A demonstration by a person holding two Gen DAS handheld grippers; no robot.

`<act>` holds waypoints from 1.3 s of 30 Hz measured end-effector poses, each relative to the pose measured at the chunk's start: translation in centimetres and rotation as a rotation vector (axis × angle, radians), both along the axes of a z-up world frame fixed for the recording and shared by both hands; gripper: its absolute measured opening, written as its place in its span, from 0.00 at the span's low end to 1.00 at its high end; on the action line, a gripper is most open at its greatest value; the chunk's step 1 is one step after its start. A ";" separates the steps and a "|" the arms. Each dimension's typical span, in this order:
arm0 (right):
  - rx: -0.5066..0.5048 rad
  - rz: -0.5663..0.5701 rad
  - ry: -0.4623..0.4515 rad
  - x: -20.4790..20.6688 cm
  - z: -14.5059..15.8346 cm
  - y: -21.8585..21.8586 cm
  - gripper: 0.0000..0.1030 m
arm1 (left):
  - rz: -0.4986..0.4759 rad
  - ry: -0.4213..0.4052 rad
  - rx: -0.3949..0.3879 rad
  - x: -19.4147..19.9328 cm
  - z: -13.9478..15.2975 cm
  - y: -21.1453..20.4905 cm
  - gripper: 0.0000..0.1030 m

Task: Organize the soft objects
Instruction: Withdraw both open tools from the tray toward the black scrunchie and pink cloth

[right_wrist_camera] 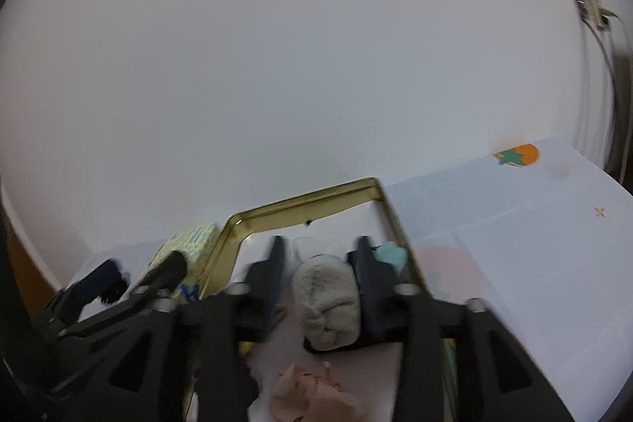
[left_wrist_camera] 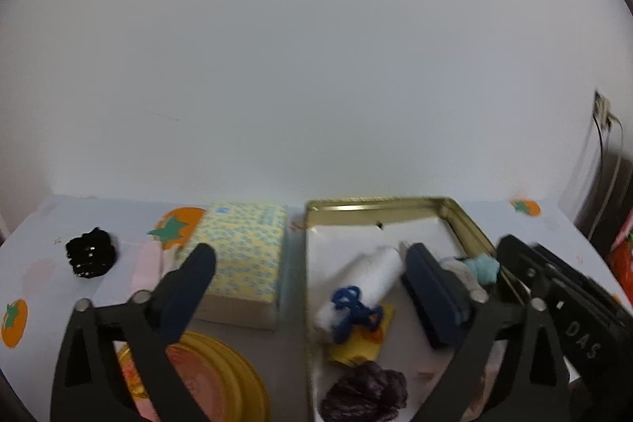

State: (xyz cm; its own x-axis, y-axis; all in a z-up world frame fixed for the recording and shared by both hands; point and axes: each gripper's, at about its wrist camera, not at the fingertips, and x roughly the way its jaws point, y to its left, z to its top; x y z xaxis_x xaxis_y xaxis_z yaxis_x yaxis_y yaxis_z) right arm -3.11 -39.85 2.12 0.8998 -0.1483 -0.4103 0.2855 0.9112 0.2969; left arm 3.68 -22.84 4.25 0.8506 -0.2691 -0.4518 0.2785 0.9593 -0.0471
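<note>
A gold-rimmed tray (left_wrist_camera: 467,224) holds a white rolled cloth (left_wrist_camera: 376,275), a blue scrunchie (left_wrist_camera: 352,307), a yellow piece (left_wrist_camera: 364,347) and a dark purple cloth (left_wrist_camera: 368,394). My left gripper (left_wrist_camera: 312,287) is wide open, straddling the tray's left wall with nothing gripped. In the right wrist view a rolled grey sock (right_wrist_camera: 328,303) lies in the tray (right_wrist_camera: 308,200) between the fingers of my right gripper (right_wrist_camera: 320,263), which stands open with a gap on the sock's left side. A teal cloth (right_wrist_camera: 391,256) sits by the right finger. A pink cloth (right_wrist_camera: 312,394) lies nearer.
A yellow patterned tissue box (left_wrist_camera: 241,256) stands left of the tray. A black scrunchie (left_wrist_camera: 91,258) lies further left on the persimmon-print tablecloth (left_wrist_camera: 39,263). A round yellow lid (left_wrist_camera: 229,370) sits at the front. A white wall rises right behind.
</note>
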 end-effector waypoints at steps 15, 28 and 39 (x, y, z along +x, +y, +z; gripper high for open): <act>-0.206 -0.012 -0.092 -1.6 1.9 4.1 0.78 | 0.089 -0.080 0.042 -1.0 -0.1 3.2 1.00; -0.276 -0.055 -0.100 -2.3 1.6 6.4 0.79 | 0.161 -0.191 0.109 -2.8 -0.8 5.7 1.00; -0.303 -0.088 -0.087 -1.8 -0.3 7.9 0.79 | 0.189 -0.217 0.123 -3.4 -1.5 7.8 1.00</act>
State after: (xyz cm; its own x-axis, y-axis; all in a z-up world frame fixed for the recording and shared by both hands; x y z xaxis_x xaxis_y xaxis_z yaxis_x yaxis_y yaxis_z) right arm -4.96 -31.93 1.86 0.9079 -0.3307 -0.2575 0.3527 0.9347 0.0433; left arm 0.31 -15.06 2.79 0.9606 -0.0511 -0.2732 0.0850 0.9899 0.1138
